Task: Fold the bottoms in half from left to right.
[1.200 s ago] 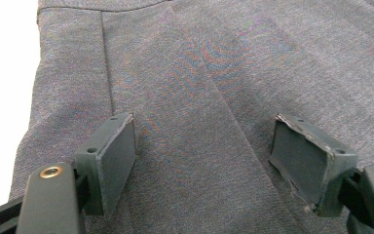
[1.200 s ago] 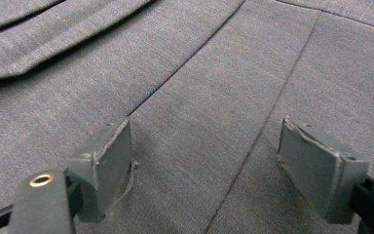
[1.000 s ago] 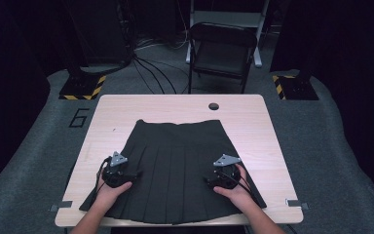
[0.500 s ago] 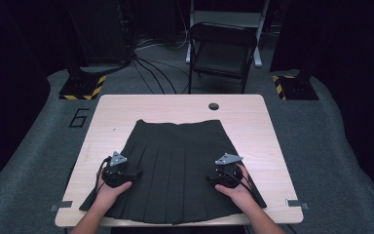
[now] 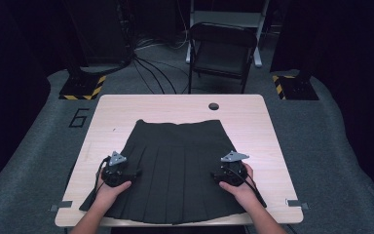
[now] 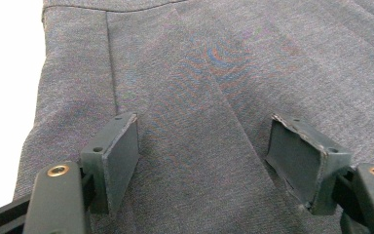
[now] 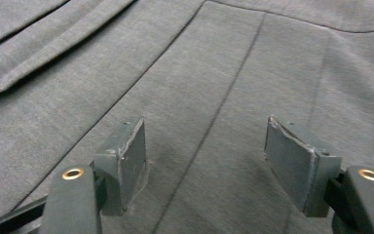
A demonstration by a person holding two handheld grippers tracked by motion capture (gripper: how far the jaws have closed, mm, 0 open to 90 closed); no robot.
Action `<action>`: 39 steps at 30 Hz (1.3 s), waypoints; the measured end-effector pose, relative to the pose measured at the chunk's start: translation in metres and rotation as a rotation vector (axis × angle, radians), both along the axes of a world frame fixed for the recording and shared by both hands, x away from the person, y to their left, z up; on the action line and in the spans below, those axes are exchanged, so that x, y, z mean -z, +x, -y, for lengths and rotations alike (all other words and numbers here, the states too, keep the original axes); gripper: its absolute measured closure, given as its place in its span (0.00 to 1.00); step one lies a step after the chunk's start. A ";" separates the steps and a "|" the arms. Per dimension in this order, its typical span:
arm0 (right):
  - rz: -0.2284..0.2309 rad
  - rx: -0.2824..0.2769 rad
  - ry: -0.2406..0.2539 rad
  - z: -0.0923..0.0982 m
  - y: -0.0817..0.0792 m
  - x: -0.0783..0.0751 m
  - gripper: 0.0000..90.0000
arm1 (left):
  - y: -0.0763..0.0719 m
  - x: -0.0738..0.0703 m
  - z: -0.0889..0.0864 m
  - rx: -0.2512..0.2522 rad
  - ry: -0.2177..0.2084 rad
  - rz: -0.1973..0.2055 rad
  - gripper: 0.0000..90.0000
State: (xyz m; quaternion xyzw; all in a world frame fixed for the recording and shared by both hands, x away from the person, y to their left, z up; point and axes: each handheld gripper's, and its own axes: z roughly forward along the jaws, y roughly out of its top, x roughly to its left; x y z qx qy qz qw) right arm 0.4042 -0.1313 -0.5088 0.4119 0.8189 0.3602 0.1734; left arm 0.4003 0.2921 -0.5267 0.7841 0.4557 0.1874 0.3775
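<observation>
skirt (image 5: 177, 165): dark, pleated, spread flat on desk (image 5: 126, 109), waistband at far side | left gripper (image 5: 126, 174): on skirt's left part near hem, fingers (image 6: 119, 156) spread, pleated cloth under and between them, not pinched | right gripper (image 5: 223, 175): on skirt's right part, fingers (image 7: 292, 161) apart after just closing somewhat, cloth flat between them, ungripped

Recording studio: black curtains (image 5: 24, 73), floor cables (image 5: 151, 63) (hazard-taped stands (image 5: 80, 87)).

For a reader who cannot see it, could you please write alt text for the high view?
A dark pleated skirt lies flat on a light wooden table. A person's left gripper and right gripper rest on its two sides.
</observation>
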 end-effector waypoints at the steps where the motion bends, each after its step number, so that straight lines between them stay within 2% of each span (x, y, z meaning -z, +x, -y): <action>1: -0.008 0.006 0.006 0.002 0.000 -0.001 0.35 | 0.000 -0.001 0.000 0.004 0.000 -0.009 0.30; 8: -0.009 0.053 0.018 0.012 0.003 -0.001 0.35 | 0.000 -0.001 -0.001 -0.006 -0.009 -0.010 0.32; 13: -0.015 0.062 0.013 0.015 0.004 0.000 0.35 | 0.000 -0.003 -0.002 -0.009 -0.018 -0.026 0.33; 22: -0.019 0.070 -0.021 0.020 0.007 0.005 0.35 | 0.000 -0.005 -0.004 -0.015 -0.026 -0.031 0.36; 23: -0.027 0.075 -0.015 0.019 0.006 0.006 0.35 | 0.000 -0.004 -0.004 -0.025 -0.035 -0.026 0.36; 26: -0.032 0.087 -0.010 0.019 0.007 0.007 0.35 | 0.000 -0.006 -0.006 -0.013 -0.035 -0.029 0.36; 30: -0.026 0.077 -0.026 0.022 0.008 0.009 0.35 | -0.001 -0.011 -0.008 -0.028 -0.053 -0.019 0.36; 33: -0.035 0.093 -0.012 0.021 0.008 0.009 0.35 | -0.001 -0.013 -0.011 -0.043 -0.059 -0.008 0.37; 39: -0.035 0.100 -0.010 0.021 0.007 0.009 0.34 | -0.002 -0.021 -0.026 -0.089 -0.094 0.011 0.39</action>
